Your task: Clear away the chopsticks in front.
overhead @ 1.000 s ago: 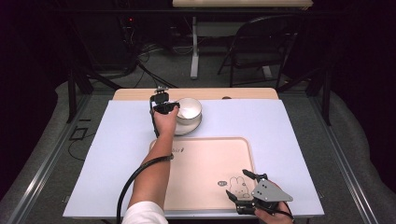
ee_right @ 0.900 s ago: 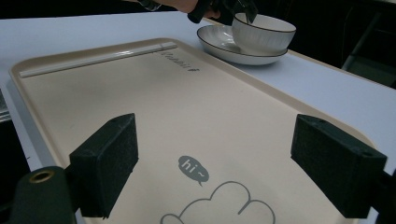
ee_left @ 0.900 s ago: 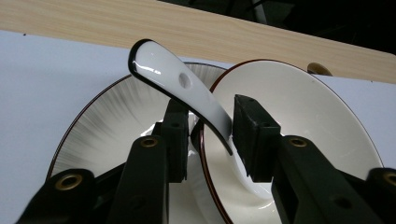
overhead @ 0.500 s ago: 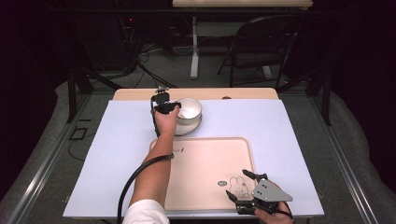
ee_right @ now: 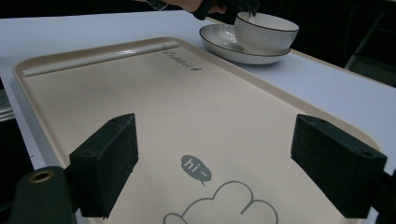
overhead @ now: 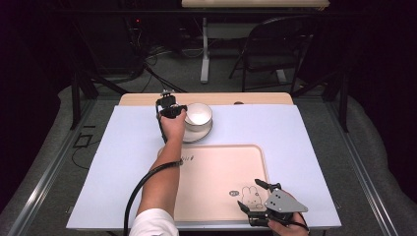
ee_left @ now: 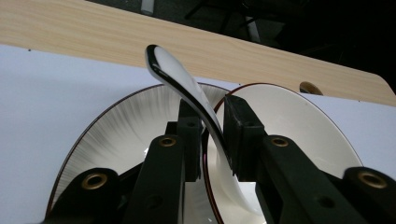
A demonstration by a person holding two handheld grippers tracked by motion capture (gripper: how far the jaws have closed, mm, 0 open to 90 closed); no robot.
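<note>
My left gripper [overhead: 169, 109] [ee_left: 212, 135] is shut on the handle of a white ceramic spoon [ee_left: 187, 88] with a dark rim. The handle's tip points up, and the spoon's lower end dips toward a white bowl [overhead: 198, 114] [ee_left: 289, 121]. That bowl stands on a striped saucer [overhead: 196, 133] [ee_left: 116, 135] at the far middle of the table. My right gripper [overhead: 249, 193] [ee_right: 215, 163] stands open, nothing between its pads, low over the near right corner of a beige tray [overhead: 221, 172] [ee_right: 140, 107] printed with a rabbit.
A thin white stick [ee_right: 98, 58] lies along the tray's far edge. A pale blue mat [overhead: 305, 137] covers the wooden table [overhead: 255, 98]. A folding chair [overhead: 275, 44] and table legs stand beyond the far edge.
</note>
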